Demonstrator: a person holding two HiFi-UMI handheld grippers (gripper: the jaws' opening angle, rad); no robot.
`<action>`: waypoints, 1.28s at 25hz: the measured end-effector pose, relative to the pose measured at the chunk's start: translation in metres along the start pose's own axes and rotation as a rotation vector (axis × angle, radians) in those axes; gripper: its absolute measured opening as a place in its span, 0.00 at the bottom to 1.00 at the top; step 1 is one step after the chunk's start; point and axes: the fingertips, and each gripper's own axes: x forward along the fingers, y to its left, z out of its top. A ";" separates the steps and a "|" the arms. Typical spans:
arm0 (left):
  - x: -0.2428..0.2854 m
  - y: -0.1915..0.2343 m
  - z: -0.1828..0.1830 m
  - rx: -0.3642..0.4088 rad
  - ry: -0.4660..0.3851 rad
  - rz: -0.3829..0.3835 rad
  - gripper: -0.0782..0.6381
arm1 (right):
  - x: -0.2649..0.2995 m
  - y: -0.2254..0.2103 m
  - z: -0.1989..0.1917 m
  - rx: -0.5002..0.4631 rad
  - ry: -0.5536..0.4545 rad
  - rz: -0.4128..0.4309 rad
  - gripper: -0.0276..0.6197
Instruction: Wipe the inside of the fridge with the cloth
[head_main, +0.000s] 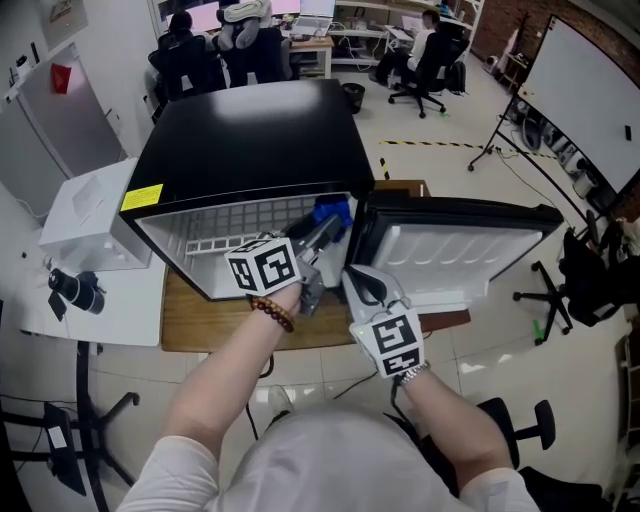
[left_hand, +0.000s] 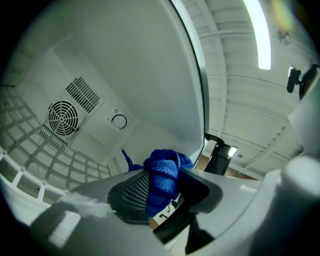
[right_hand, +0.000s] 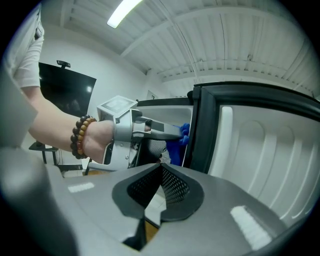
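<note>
At the open front of the black fridge, the left gripper was clamped on the bunched blue cloth. It held the cloth just inside the white cabinet, at the right side of the opening, with the wire shelf to its left. The fridge door stood swung out to the right. Near the door's inner edge, the right gripper had its jaws pressed together with nothing between them. Under the fridge lay a wooden worktop.
</note>
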 end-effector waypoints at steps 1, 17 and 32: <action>0.001 0.002 0.001 -0.004 -0.007 0.003 0.35 | -0.001 0.000 0.000 -0.002 -0.001 0.003 0.05; 0.027 0.047 0.030 0.029 -0.112 0.153 0.33 | -0.004 0.002 -0.002 -0.003 -0.019 0.070 0.05; 0.049 0.087 0.047 0.026 -0.177 0.267 0.33 | 0.005 -0.005 0.008 -0.023 -0.062 0.123 0.05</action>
